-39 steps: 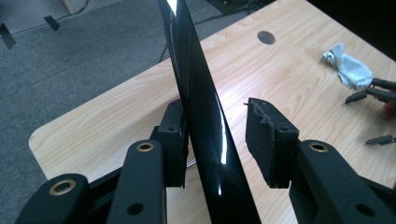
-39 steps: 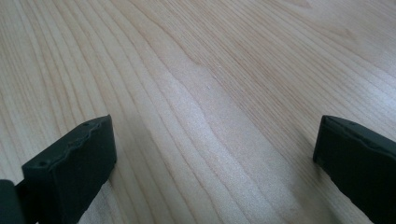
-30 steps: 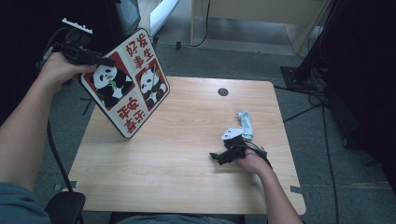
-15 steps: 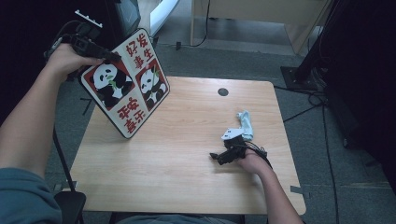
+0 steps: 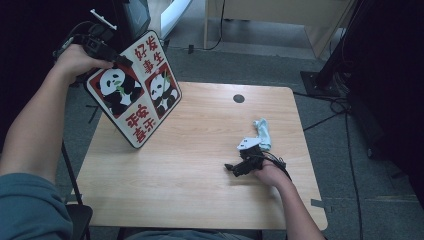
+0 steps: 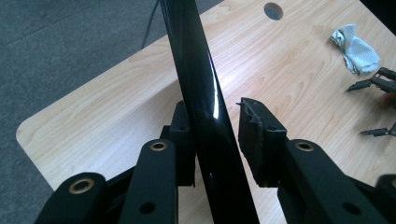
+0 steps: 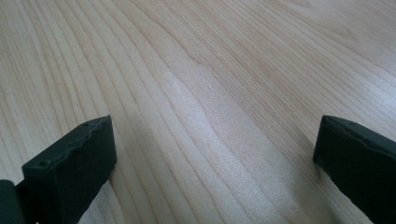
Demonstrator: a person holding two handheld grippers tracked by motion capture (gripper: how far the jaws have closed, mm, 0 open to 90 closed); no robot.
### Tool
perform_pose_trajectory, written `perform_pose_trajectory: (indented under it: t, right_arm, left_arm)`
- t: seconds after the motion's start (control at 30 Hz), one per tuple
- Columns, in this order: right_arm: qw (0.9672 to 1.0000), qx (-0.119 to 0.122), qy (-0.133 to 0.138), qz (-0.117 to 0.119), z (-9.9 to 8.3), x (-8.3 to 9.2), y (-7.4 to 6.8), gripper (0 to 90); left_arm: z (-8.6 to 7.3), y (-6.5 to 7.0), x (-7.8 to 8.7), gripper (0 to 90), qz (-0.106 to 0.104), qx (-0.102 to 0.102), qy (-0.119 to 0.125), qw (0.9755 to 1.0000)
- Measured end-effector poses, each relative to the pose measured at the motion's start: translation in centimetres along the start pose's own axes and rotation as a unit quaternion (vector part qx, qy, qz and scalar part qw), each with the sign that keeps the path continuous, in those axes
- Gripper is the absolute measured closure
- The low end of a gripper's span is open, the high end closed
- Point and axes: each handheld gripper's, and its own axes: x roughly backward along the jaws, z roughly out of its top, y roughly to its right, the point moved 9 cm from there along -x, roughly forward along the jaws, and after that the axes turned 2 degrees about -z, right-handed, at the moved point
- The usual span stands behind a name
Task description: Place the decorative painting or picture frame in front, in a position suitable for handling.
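Closing on the board's (image 5: 135,97) black rim, the left gripper (image 6: 215,135) has one pad touching it and the other just clear, so the grip isn't firm yet; the jaws have just been narrowing. Squeeze squarely before lifting. The board stands tilted on the table's (image 5: 200,150) left corner, long axis slanting from lower corner up and away. The right gripper (image 7: 210,154) rests wide open, empty, near a cloth (image 5: 262,134).

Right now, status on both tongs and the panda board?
Left tongs closing around the panda board's black edge, one pad still off. Board tilted, bottom corner on table. Right tongs open, resting. Cloth well clear.
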Motion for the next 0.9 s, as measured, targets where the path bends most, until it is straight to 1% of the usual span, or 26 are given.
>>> perform_pose_trajectory:
  t: [0.1, 0.13, 0.2, 0.33, 0.37, 0.43, 0.47, 0.63, 0.67, 0.77, 0.8, 0.87, 0.9]
  right_arm:
    - [1.0, 0.0, 0.0, 0.0, 0.0, 0.0, 0.0, 0.0]
    - [1.0, 0.0, 0.0, 0.0, 0.0, 0.0, 0.0, 0.0]
    - [1.0, 0.0, 0.0, 0.0, 0.0, 0.0, 0.0, 0.0]
    - [1.0, 0.0, 0.0, 0.0, 0.0, 0.0, 0.0, 0.0]
    - [1.0, 0.0, 0.0, 0.0, 0.0, 0.0, 0.0, 0.0]
    - [1.0, 0.0, 0.0, 0.0, 0.0, 0.0, 0.0, 0.0]
    - [1.0, 0.0, 0.0, 0.0, 0.0, 0.0, 0.0, 0.0]
    - [1.0, 0.0, 0.0, 0.0, 0.0, 0.0, 0.0, 0.0]
    - [1.0, 0.0, 0.0, 0.0, 0.0, 0.0, 0.0, 0.0]
    - [1.0, 0.0, 0.0, 0.0, 0.0, 0.0, 0.0, 0.0]
    - [1.0, 0.0, 0.0, 0.0, 0.0, 0.0, 0.0, 0.0]
    - [1.0, -0.001, 0.001, 0.0, 0.0, 0.0, 0.0, 0.0]
    - [1.0, 0.0, 0.0, 0.0, 0.0, 0.0, 0.0, 0.0]
  left_arm:
    - [0.0, 0.0, 0.0, 69.9, 0.008, -0.007, -0.005, 0.9999]
    - [-0.2, 0.0, 0.0, 71.8, 0.011, -0.005, -0.013, 0.9998]
    - [-0.1, 0.0, 0.0, 74.5, 0.01, 0.007, -0.018, 0.9998]
    - [-0.1, 0.1, 0.0, 76.6, 0.009, 0.01, -0.021, 0.9997]
    - [0.0, 0.2, 0.0, 76.6, 0.01, 0.007, -0.021, 0.9997]
    - [0.0, 0.2, 0.0, 76.9, 0.01, 0.006, -0.02, 0.9997]
    - [0.0, 0.2, 0.1, 77.7, 0.003, 0.014, -0.02, 0.9997]
    - [0.1, 0.3, 0.1, 78.2, 0.003, 0.019, -0.024, 0.9995]
    - [0.2, 0.5, 0.1, 78.2, 0.003, 0.026, -0.027, 0.9993]
    - [0.3, 0.8, 0.2, 78.9, 0.003, 0.037, -0.032, 0.9988]
    - [0.4, 0.9, 0.2, 79.0, 0.0, 0.041, -0.031, 0.9987]
    - [0.5, 1.1, 0.4, 79.1, 0.0, 0.041, -0.026, 0.9988]
    - [0.7, 1.3, 0.6, 79.2, -0.005, 0.049, -0.02, 0.9986]
